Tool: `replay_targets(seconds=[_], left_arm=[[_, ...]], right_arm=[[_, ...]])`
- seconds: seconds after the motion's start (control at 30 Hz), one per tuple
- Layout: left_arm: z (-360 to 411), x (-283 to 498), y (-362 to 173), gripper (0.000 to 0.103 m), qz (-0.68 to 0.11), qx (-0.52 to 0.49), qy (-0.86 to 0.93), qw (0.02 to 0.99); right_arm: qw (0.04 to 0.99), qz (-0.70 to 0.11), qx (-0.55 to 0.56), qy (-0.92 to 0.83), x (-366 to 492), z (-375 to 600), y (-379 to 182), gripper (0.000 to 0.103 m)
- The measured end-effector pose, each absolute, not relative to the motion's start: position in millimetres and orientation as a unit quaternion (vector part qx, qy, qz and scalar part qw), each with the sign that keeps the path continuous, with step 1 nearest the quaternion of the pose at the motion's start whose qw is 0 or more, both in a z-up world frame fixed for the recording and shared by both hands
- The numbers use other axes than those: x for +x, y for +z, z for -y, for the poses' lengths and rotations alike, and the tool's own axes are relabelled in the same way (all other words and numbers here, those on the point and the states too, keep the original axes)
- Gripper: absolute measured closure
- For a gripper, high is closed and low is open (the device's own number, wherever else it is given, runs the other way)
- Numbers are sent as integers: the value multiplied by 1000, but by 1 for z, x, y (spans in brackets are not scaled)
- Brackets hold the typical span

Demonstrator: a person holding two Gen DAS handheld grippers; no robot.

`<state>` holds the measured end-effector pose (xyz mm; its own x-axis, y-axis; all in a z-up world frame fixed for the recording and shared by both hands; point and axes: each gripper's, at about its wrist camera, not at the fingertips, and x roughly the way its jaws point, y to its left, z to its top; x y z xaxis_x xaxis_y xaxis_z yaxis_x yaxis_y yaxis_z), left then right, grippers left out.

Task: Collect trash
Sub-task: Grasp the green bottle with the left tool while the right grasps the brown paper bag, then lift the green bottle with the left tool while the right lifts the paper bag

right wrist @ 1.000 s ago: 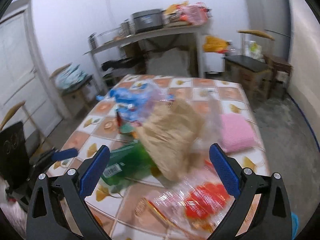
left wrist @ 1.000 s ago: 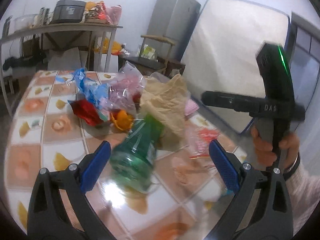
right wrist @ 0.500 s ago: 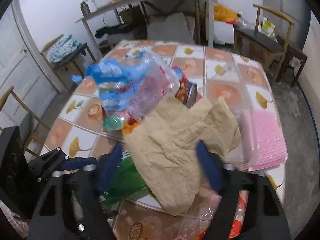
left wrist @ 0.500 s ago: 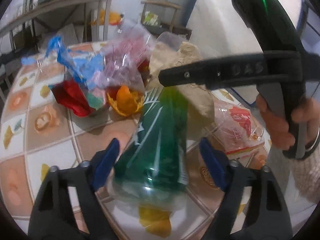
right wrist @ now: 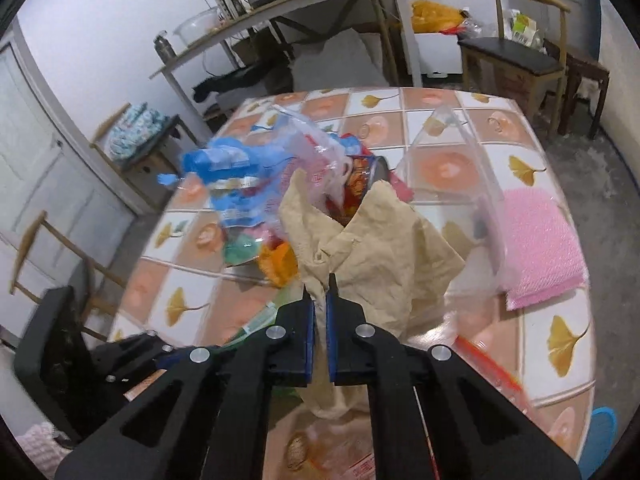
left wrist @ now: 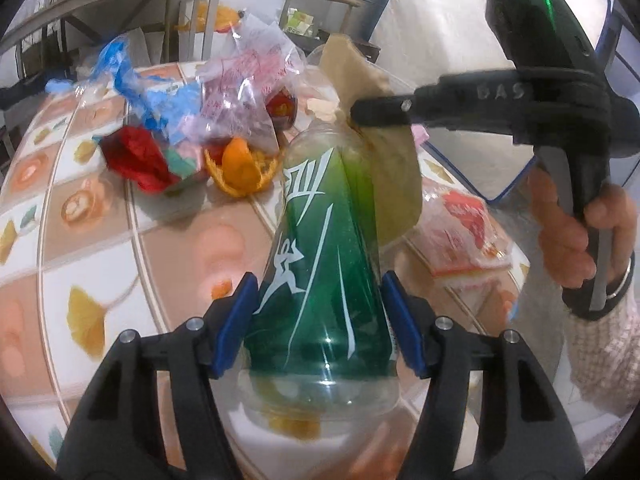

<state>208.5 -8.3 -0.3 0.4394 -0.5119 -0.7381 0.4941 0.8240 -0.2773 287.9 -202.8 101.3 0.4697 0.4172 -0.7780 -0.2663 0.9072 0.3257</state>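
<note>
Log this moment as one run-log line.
step: grasp trash | left claw: closing around green bottle | right claw: shut on tan paper | surface: tiled table

White walls [right wrist: 100,20], wooden chair [right wrist: 516,52], perhaps concrete floor [right wrist: 624,240]

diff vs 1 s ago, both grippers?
Both came down onto the pile. The left gripper, wide open then, is closing around the green bottle, its pads at the sides. The right gripper, open then, has shut on the tan paper. The other wrappers and the orange peel stayed put on the table.
</note>
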Motion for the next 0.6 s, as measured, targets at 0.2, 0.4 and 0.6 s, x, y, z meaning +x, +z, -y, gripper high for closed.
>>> replay_targets(seconds=[0.2,0.4,0.6], left_arm=[[-30,167,-2,43,-452,-41,-281,846],[-78,130,-2,43,-452,-81,-221,860],[-116,110,0,42,-442,-130,-180,869]], right_arm=[[828,-468,142,274,260,203,112,98],[774,-474,204,366,237,191,105,98],[777,-513,161,327,234,169,67,98]])
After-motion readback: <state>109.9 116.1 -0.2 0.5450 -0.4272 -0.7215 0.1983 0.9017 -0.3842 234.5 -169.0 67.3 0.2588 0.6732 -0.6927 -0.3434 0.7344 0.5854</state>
